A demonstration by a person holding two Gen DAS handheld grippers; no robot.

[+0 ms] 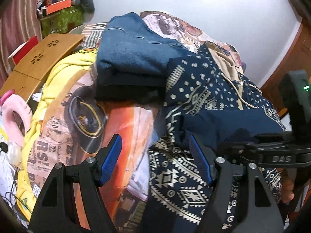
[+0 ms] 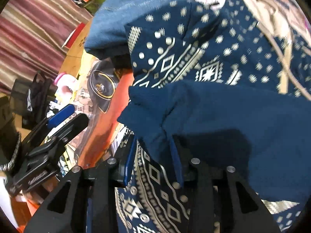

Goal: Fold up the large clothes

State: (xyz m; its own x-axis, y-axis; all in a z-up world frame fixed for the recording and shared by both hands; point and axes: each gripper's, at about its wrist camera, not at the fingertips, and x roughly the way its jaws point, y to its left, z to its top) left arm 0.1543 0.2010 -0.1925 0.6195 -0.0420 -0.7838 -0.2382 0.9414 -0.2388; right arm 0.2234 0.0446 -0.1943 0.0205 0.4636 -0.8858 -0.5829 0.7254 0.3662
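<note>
On the bed (image 1: 124,116), the patterned navy garment (image 1: 194,101) lay beside folded blue clothes (image 1: 132,54); left gripper (image 1: 155,165) spread empty, right gripper (image 2: 153,165) parted (cloth edge between, unpinched).

Navy patterned cloth garment (image 1: 194,174) looks soft and matt, its cream print flat. The folded blue knit sweater (image 1: 132,54) is fuzzy. Tan wooden lap tray (image 1: 48,54) is smooth; gripper pads (image 1: 110,161) are ribbed blue plastic.

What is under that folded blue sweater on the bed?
The blue sweater rests on a darker folded garment, above the printed bedcover. Anything else beneath is covered.
</note>
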